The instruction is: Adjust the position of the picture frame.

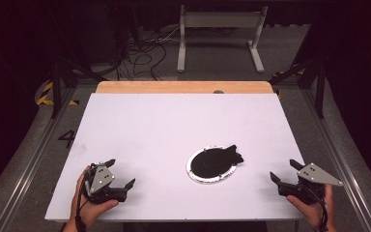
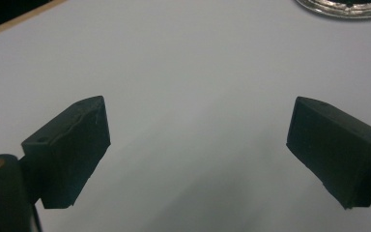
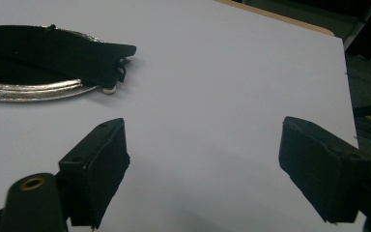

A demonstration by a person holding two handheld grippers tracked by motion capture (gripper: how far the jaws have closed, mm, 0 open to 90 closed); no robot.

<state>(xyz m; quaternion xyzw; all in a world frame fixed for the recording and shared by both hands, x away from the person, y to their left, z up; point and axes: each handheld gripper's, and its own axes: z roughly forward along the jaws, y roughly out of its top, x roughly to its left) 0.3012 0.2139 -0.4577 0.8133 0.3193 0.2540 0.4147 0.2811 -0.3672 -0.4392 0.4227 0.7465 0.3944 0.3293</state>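
The plate [image 1: 193,175] has a shiny metal rim; the black cloth [image 1: 217,159] on it looks matt, the white counter [image 1: 174,125] smooth, wood-edged at twelve o'clock.

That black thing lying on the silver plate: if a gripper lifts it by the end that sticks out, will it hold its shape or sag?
Probably sag: the black thing lies flat and thin like cloth, its corner draped past the silver plate. It looks light. The shallow plate may slide on the smooth white table if tugged.
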